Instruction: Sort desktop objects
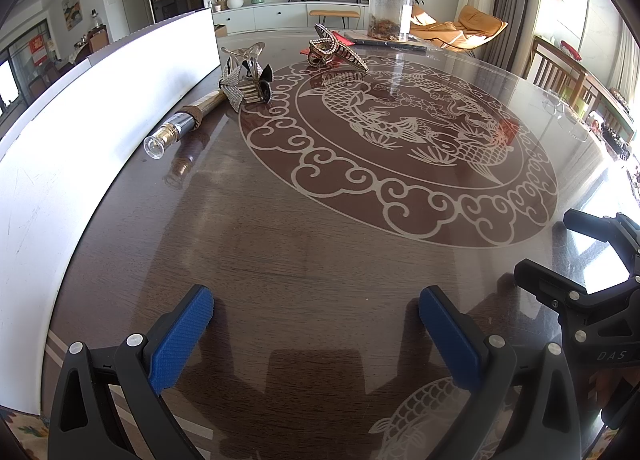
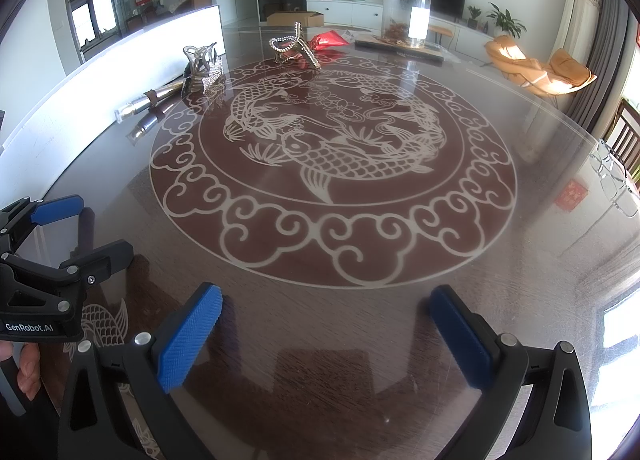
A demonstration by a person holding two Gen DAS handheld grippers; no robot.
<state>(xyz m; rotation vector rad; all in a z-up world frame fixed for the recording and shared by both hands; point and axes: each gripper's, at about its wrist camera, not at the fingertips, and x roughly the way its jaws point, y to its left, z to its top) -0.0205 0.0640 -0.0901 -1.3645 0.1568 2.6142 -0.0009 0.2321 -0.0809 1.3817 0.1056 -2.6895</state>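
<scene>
Far across the dark glass-topped table [image 1: 304,260], a slim gold and silver bottle [image 1: 180,128] lies on its side against a long white board [image 1: 80,132]. A rhinestone hair claw [image 1: 246,78] rests at the bottle's far end. A gold, pearl-trimmed hair claw [image 1: 334,50] sits further back beside a red packet [image 1: 344,37]. My left gripper [image 1: 318,336] hovers open and empty over the near table. In the right wrist view the bottle [image 2: 150,100], rhinestone claw [image 2: 204,68] and gold claw [image 2: 294,46] lie far ahead to the left. My right gripper [image 2: 326,336] is open and holds nothing.
A clear jar [image 1: 390,12] stands on a flat tray at the table's far edge. Clear glasses [image 2: 616,180] and a red paper [image 2: 572,194] lie at the right. The left gripper [image 2: 86,232] shows at the right wrist view's left edge, with a hand [image 2: 28,364] below it. Chairs surround the table.
</scene>
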